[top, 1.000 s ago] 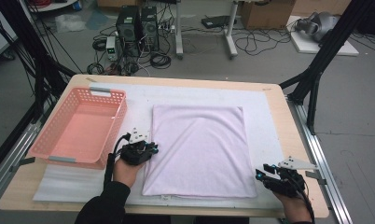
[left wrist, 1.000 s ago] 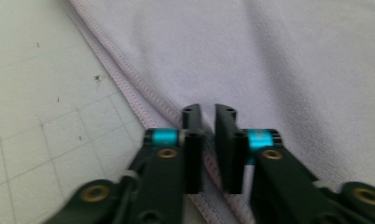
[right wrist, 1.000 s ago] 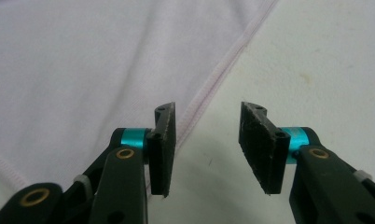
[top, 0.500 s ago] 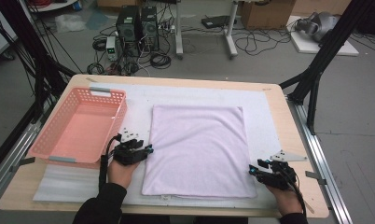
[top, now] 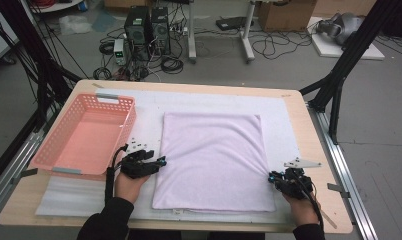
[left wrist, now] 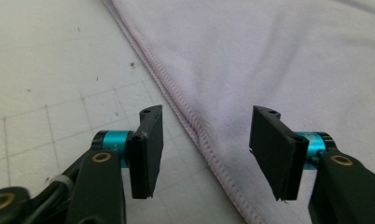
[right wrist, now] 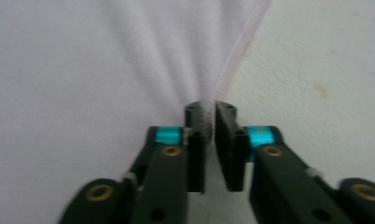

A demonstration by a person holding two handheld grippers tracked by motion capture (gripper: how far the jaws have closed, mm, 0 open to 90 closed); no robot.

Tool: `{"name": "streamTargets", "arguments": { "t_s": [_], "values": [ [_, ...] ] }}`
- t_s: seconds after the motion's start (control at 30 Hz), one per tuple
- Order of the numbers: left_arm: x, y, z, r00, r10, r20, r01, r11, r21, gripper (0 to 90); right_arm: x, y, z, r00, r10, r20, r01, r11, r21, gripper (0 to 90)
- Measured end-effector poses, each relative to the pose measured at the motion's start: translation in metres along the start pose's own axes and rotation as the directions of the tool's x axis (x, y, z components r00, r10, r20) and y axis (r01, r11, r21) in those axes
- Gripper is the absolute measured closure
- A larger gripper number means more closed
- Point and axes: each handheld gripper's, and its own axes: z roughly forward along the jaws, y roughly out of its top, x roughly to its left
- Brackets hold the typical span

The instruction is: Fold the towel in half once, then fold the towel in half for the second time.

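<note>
My right gripper [right wrist: 209, 114] has just been closing and pinches the towel's [top: 214, 160] edge at 4 o'clock on the table [top: 309, 125]. My left gripper [left wrist: 206, 135], just been opening, stands spread over the towel's hem at 8 o'clock, gripping nothing.

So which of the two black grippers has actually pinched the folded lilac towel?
The right gripper: its jaws pinch the folded lilac towel's hem, while the left gripper is open.

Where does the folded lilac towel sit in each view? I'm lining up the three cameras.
High view: lilac towel lies flat mid-table, right of the pink basket.
Left gripper view: it covers the upper right; its stitched hem runs diagonally between the open jaws.
Right gripper view: it covers the left and centre, pinched at its edge.
Shared landmark: the towel's stitched hem on the white mat.
</note>
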Motion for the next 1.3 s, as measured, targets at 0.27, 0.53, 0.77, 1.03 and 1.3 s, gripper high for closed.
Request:
{"name": "streamTargets", "arguments": {
  "t_s": [0.27,0.53,0.77,1.03,1.3],
  "values": [
    [-0.003,0.005,-0.008,0.9986,0.007,0.052,-0.001,0.9949,-0.101,24.7,-0.01,-0.002,-0.01,1.0,0.004,-0.006,-0.005,0.992,-0.123,46.4],
    [-0.004,0.012,-0.018,0.9841,0.05,0.17,-0.011,0.9752,-0.221,16.9,-0.011,0.012,-0.017,0.9996,-0.02,-0.019,0.015,0.965,-0.262,26.8],
    [-0.005,0.014,-0.018,0.9745,0.179,0.135,-0.133,0.9451,-0.299,17.9,-0.017,0.016,-0.027,0.9992,-0.04,-0.004,0.037,0.95,-0.311,20.6],
    [-0.007,0.016,-0.015,0.9795,0.133,0.152,-0.094,0.9659,-0.241,17.1,-0.017,0.007,-0.027,0.9984,-0.057,-0.003,0.053,0.958,-0.282,18.8],
    [-0.007,0.017,-0.012,0.9817,0.108,0.157,-0.07,0.9709,-0.229,17.5,-0.02,0.005,-0.026,0.9989,-0.046,-0.008,0.042,0.96,-0.278,17.9]
  ]
}}
